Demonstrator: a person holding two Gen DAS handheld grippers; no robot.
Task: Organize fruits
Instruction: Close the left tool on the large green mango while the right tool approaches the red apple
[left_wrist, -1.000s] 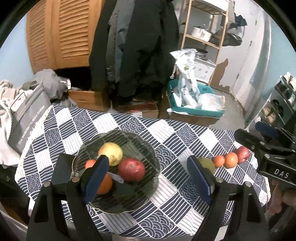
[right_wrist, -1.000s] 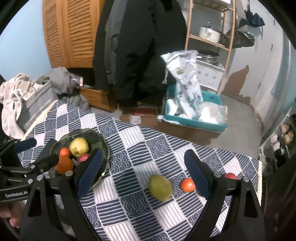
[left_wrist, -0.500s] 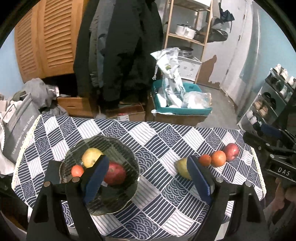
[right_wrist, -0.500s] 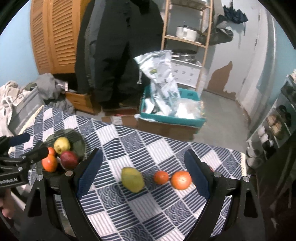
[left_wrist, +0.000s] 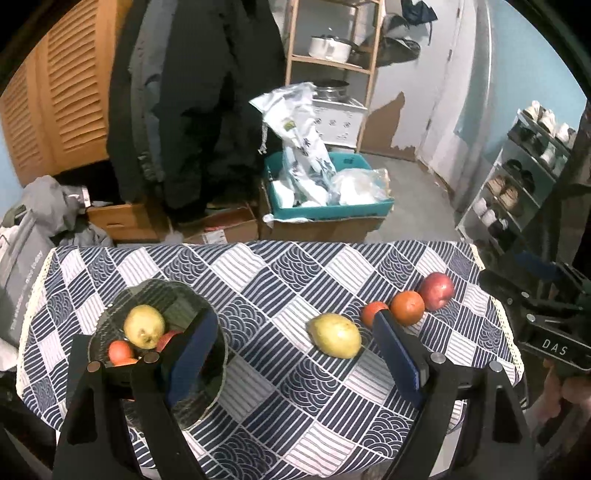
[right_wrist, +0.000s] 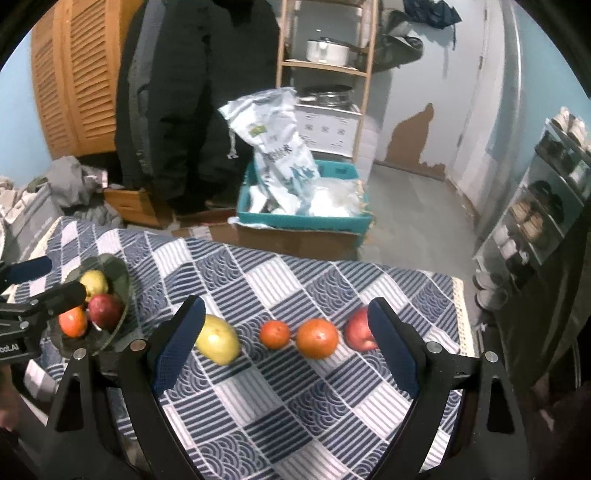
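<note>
I am between pick-ups: both the left claw (left_wrist: 295, 354) and the right claw (right_wrist: 284, 343) gape wide, empty, above the table (right_wrist: 295, 406). The glass bowl (left_wrist: 207, 384) holds four fruits (one half hidden). Four wait in a row: pear (right_wrist: 218, 339), tomato (right_wrist: 274, 334), orange (right_wrist: 317, 338), apple (right_wrist: 358, 332). Next I should close on the pear.

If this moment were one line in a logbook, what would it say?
left gripper: open, empty | right gripper: open, empty | bowl: four fruits | tablecloth: pear, four fruits in row

Patterned tablecloth (left_wrist: 295, 280) under fruit bowl (left_wrist: 207, 391)
</note>
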